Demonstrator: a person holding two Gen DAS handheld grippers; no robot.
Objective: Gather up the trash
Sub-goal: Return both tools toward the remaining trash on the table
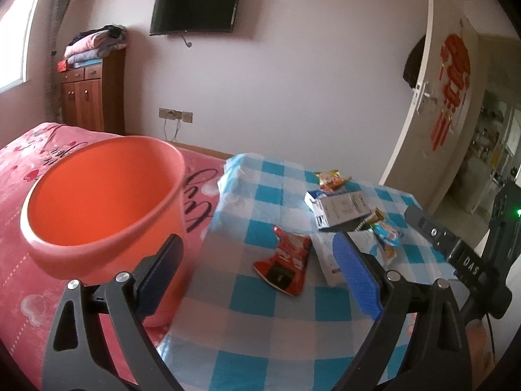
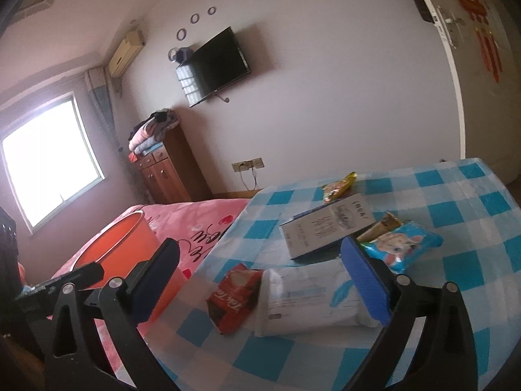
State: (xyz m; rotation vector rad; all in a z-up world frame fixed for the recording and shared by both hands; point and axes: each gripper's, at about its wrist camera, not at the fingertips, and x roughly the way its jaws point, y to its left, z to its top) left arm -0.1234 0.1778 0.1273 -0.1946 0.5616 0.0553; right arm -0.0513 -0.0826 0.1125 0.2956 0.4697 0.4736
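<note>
An orange bucket [image 1: 101, 202] [image 2: 120, 247] stands on the pink bed, against the left edge of the blue-checked table [image 1: 260, 325] [image 2: 456, 202]. On the cloth lie a red wrapper [image 1: 283, 262] [image 2: 234, 296], a white packet [image 1: 329, 260] [image 2: 309, 296], a white box [image 1: 338, 208] [image 2: 325, 228], a blue wrapper [image 1: 387, 233] [image 2: 403, 244] and a yellow snack bag [image 1: 332, 179] [image 2: 338, 187]. My left gripper [image 1: 257, 241] is open, just short of the red wrapper, with its left finger in front of the bucket wall. My right gripper [image 2: 260, 247] is open above the red wrapper and white packet, holding nothing.
The pink bedspread [image 1: 29, 260] borders the table on the left. A wooden cabinet [image 1: 91, 97] with folded clothes stands against the back wall under a wall TV [image 1: 195, 8]. A white door [image 1: 449, 97] stands ajar at the right. A window [image 2: 49, 159] is at the far left.
</note>
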